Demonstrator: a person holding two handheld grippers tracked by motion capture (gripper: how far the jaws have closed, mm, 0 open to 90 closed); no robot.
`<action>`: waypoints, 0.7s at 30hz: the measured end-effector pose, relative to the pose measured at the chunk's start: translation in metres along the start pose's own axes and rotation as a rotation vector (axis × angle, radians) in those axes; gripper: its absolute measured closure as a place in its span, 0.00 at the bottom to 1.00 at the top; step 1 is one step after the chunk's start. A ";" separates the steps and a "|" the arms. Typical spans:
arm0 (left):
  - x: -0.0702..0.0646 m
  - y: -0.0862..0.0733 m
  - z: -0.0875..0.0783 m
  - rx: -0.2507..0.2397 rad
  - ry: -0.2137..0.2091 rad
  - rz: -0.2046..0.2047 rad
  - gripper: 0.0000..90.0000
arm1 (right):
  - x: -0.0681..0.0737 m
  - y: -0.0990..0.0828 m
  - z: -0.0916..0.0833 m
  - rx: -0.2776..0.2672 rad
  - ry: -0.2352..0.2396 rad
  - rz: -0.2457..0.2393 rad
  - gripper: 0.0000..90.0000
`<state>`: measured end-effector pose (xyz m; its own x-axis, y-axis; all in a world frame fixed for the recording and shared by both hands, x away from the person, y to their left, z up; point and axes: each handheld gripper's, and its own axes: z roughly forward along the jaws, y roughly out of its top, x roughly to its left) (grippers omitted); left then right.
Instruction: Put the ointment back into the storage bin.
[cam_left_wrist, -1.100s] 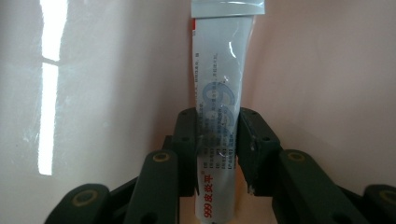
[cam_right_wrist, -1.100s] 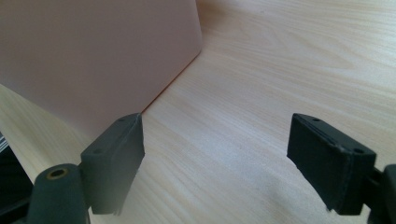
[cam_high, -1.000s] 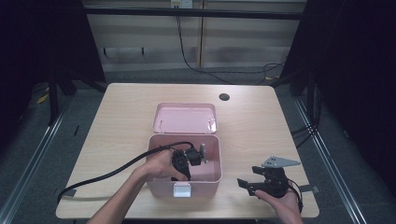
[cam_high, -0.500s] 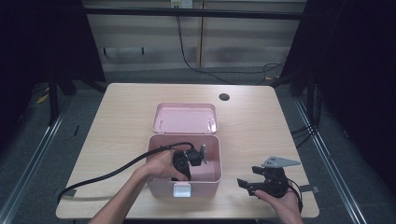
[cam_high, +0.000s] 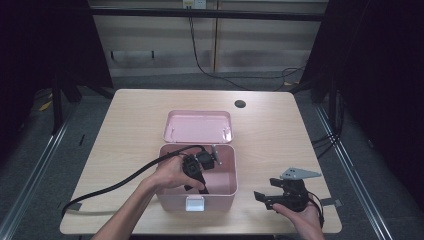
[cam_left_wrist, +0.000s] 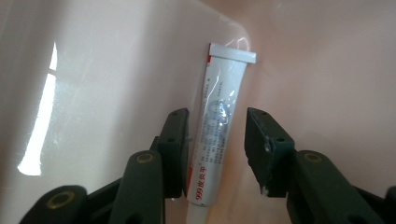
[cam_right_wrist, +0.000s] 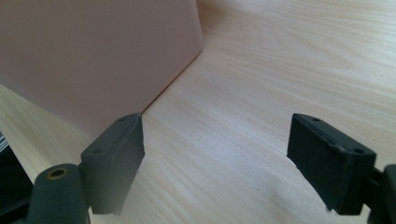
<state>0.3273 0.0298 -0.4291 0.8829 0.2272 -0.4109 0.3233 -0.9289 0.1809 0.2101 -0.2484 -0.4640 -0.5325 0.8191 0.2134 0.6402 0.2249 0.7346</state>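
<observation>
A pink box (cam_high: 234, 172) stands open on the wooden table (cam_high: 130, 130), its lid (cam_high: 199, 126) leaning back. A hand holds my left gripper (cam_high: 199, 172) down inside the box. In the left gripper view a white tube (cam_left_wrist: 220, 116) with blue and red print lies on the box's floor against a wall (cam_left_wrist: 116, 70). My left gripper (cam_left_wrist: 217, 137) is open, with the tube between its jaws; the left jaw is close against the tube, the right jaw stands apart. My right gripper (cam_high: 263, 200) is held open just above the table right of the box, nothing between its jaws.
In the right gripper view my open right gripper (cam_right_wrist: 217, 140) faces the box's outer side (cam_right_wrist: 93, 51) across bare wood (cam_right_wrist: 280, 56). A black cable (cam_high: 115, 185) trails left from the left gripper. A round hole (cam_high: 240, 104) sits near the table's far edge.
The left hand and gripper have shifted slightly within the box. The right gripper has stayed in place.
</observation>
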 end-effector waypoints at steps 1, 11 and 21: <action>-0.001 -0.001 -0.004 -0.010 -0.006 0.010 0.67 | 0.000 0.000 0.000 0.000 -0.001 0.000 0.20; -0.012 -0.007 -0.022 -0.057 0.026 0.033 0.66 | 0.000 0.000 0.000 0.000 0.000 0.001 0.20; -0.016 -0.012 -0.039 -0.090 0.041 0.037 0.64 | 0.000 0.000 0.000 0.000 -0.002 0.000 0.20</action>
<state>0.3227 0.0491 -0.3904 0.9074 0.2068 -0.3659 0.3179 -0.9072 0.2757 0.2101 -0.2486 -0.4639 -0.5314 0.8201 0.2122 0.6400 0.2246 0.7348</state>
